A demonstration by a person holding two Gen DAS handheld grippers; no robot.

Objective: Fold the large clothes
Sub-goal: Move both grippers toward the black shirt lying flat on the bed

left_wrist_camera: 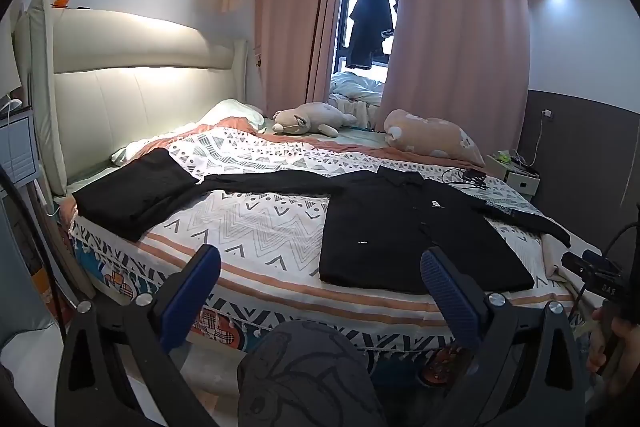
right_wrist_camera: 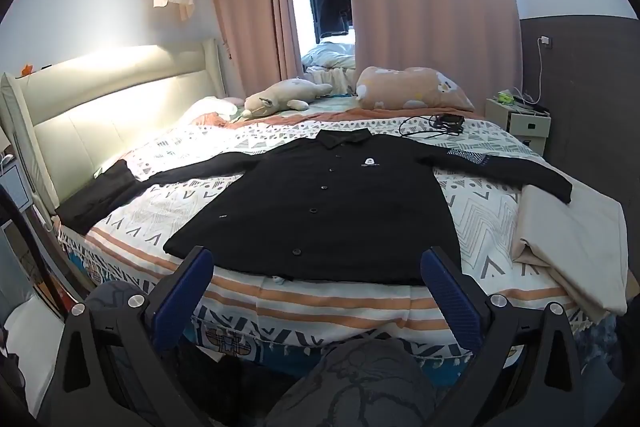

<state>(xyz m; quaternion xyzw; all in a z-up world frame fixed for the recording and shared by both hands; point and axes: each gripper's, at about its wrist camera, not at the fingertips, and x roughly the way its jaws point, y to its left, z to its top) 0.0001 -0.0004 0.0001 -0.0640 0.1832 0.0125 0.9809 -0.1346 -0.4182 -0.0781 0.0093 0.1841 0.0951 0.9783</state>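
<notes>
Left gripper (left_wrist_camera: 320, 285): yours gapes wide, holding nothing
Right gripper (right_wrist_camera: 318, 281): same, spread and bare
Shirt (right_wrist_camera: 320, 203): flat on the bed (right_wrist_camera: 320, 303) at 12 o'clock, sleeves out
Handling: probably light, limp; pinch the sleeve cuffs
Count: one shirt, one folded stack (left_wrist_camera: 136, 187) at 10 o'clock

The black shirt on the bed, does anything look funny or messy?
Nothing much. The black shirt lies flat and buttoned, sleeves spread. A tangled black cable sits just past its collar on the bed, clear of the fabric.
</notes>
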